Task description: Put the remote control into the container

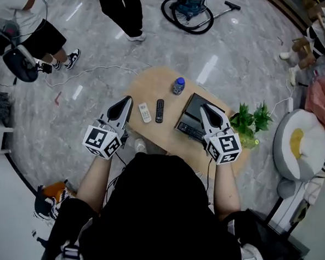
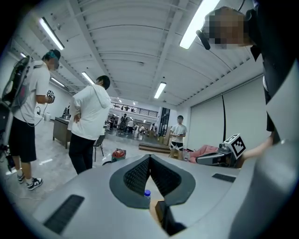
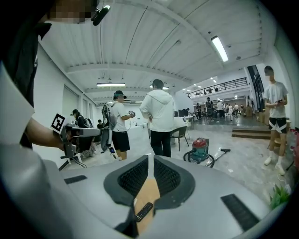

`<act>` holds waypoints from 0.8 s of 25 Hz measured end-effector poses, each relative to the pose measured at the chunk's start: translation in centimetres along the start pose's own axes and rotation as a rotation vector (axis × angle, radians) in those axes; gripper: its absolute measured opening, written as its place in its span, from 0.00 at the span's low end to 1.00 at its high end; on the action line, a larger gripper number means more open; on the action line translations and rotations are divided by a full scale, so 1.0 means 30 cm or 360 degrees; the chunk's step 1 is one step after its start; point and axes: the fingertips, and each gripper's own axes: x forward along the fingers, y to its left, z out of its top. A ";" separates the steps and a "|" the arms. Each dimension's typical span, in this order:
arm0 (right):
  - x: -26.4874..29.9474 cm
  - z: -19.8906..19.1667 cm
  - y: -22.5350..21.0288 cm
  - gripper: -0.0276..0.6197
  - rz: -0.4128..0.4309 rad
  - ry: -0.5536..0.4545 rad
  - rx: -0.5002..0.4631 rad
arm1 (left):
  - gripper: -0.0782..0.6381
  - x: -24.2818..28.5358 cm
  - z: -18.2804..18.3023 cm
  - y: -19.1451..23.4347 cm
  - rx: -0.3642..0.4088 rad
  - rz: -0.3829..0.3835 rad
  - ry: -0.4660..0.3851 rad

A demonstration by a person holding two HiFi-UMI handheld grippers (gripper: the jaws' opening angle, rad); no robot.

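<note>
I take the container (image 1: pixel 189 108) as my mark: a dark, open box on the right part of the small round wooden desk (image 1: pixel 154 79).

Left of the container, apart from it, two remotes lie side by side on the wood, the black remote (image 1: pixel 160 110) nearer the box and the white remote (image 1: pixel 145 112) just beyond it. A third, the long black remote (image 1: pixel 191 132), lies along the container's near edge; I cannot tell whether it sits inside or on the rim. Behind the container's far left corner stands a blue-capped bottle (image 1: pixel 178 85). Just right of the container is a green plant (image 1: pixel 251 120).

My left gripper (image 1: pixel 128 99) hangs over the desk's left edge, well left of the container, beyond the white remote. Its fingers (image 2: pixel 138 175) are pressed together with nothing between them.

My right gripper (image 1: pixel 204 107) hangs above the container's right side. Its fingers (image 3: pixel 135 177) are narrow, with only a thin slit at the tips, and they hold nothing.
</note>
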 end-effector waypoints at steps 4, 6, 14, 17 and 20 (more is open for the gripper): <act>0.022 0.009 0.015 0.11 0.0085 -0.0002 0.0013 | 0.12 -0.010 0.025 -0.001 0.0005 0.0065 -0.0001; 0.038 0.012 0.032 0.11 0.0130 -0.0010 0.0033 | 0.12 -0.014 0.046 0.005 0.0007 0.0080 -0.0016; 0.090 0.011 0.083 0.11 0.0319 0.0021 0.0024 | 0.12 -0.032 0.027 0.014 -0.0017 0.0242 -0.0035; 0.123 0.012 0.097 0.11 0.0348 0.0009 0.0039 | 0.12 -0.045 0.017 0.026 -0.0027 0.0290 -0.0042; 0.150 -0.019 0.125 0.11 0.0366 0.0039 0.0023 | 0.12 -0.070 -0.008 0.029 -0.0049 0.0342 -0.0040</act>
